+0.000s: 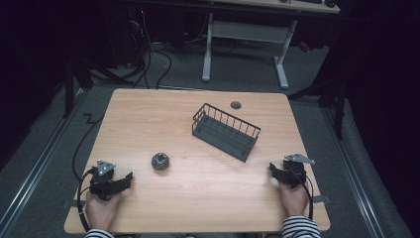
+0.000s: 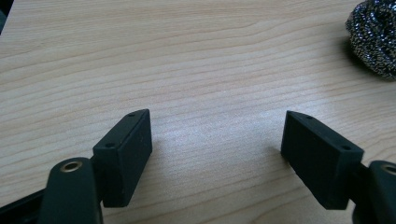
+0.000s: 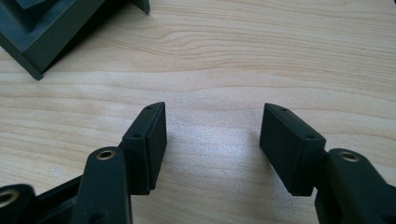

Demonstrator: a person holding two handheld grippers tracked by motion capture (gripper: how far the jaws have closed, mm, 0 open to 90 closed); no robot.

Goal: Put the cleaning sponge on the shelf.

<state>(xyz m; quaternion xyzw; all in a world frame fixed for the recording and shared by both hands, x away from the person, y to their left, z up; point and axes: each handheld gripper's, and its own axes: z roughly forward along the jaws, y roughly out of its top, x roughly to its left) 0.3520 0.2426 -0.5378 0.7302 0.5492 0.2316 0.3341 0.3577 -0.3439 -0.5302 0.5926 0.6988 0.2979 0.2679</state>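
Note:
A steel wool scouring ball (image 1: pixel 160 161) lies on the wooden table (image 1: pixel 148 119), left of centre; it also appears at the top right of the left gripper view (image 2: pixel 373 37). A dark wire basket (image 1: pixel 226 131) stands tilted near the middle, its corner at the upper left of the right gripper view (image 3: pixel 42 28). My left gripper (image 1: pixel 130 177) rests at the front left, jaws apart over bare wood (image 2: pixel 217 135), a short way from the ball. At the front right my right gripper (image 1: pixel 271 168) is open, nothing between its jaws (image 3: pixel 212 128).
A round grey cable grommet (image 1: pixel 236 104) sits in the table's far edge. Behind the table stands a white-legged desk (image 1: pixel 245 34), with cables (image 1: pixel 148 54) on the grey floor. Cables trail from both grippers off the front edge.

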